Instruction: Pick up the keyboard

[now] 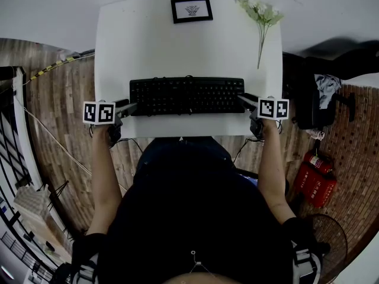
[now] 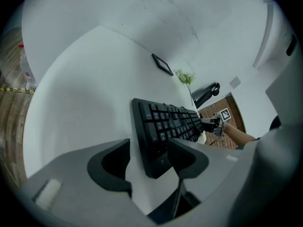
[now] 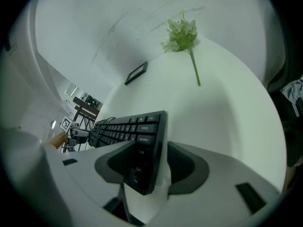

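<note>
A black keyboard (image 1: 186,96) lies flat across the near half of the white table (image 1: 148,46). My left gripper (image 1: 131,107) stands at its left end. In the left gripper view the keyboard's (image 2: 163,126) near corner sits between the jaws of the left gripper (image 2: 149,162), and bare table shows between the left pad and the keyboard. My right gripper (image 1: 244,98) is at the right end. There the keyboard's (image 3: 137,131) end sits between the jaws of the right gripper (image 3: 151,167), with a white gap beside the right pad. Both grippers are open.
A small black picture frame (image 1: 191,9) lies at the table's far edge, with a flower sprig (image 1: 261,18) to its right. Right of the table are a dark chair with clothing (image 1: 320,99), red fire extinguishers (image 1: 315,182) and a floor fan (image 1: 331,235). Cables hang at the table's near edge.
</note>
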`<state>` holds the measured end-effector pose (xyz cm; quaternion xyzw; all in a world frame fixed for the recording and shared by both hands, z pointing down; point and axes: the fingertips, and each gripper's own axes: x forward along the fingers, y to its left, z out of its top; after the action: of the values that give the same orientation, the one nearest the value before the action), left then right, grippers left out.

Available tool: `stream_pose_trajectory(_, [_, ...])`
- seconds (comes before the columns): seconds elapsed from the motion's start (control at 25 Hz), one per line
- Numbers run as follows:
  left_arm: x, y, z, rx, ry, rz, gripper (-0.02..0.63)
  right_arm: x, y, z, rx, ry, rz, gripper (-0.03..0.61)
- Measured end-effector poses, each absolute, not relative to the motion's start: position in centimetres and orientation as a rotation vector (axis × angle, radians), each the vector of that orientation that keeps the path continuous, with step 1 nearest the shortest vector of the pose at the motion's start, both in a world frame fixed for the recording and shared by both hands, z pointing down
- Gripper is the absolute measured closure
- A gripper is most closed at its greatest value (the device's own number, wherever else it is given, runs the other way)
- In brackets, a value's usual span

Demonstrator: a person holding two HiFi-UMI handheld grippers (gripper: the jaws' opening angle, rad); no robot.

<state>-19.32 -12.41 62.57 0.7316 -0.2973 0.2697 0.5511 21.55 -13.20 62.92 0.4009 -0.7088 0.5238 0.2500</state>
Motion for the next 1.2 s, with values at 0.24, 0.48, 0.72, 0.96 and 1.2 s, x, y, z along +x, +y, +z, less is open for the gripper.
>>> stream_pose_trajectory(0.24, [-19.0,-12.2,62.7,1.736,-0.69,0.657,0.339,21.5,-13.2,62.9,1.092,-1.933,1.431,0.37])
stream_pose_trajectory(0.48, [-17.8,-12.1,62.6,1.749,-0.673,0.669,0.33,21.4,-13.2,62.8,1.097,-1.944,1.426,0.37])
stream_pose_trajectory(0.72, [-18.1,-12.3,63.1,1.721,-0.716,0.733,0.376,21.7,-13.2,62.5,1.123,-1.961,1.432,0.374])
stream_pose_trajectory(0.96, [-18.3,-12.2,63.3,1.706,-0.744,0.761,0.393,21.9,-13.7,60.9,1.197,-2.006,1.435,0.373])
stream_pose_trajectory(1.2, [-18.2,-12.3,62.7,1.711,-0.761,0.742,0.394,22.1,-13.3,61.1,1.165,-1.995,1.463,0.36])
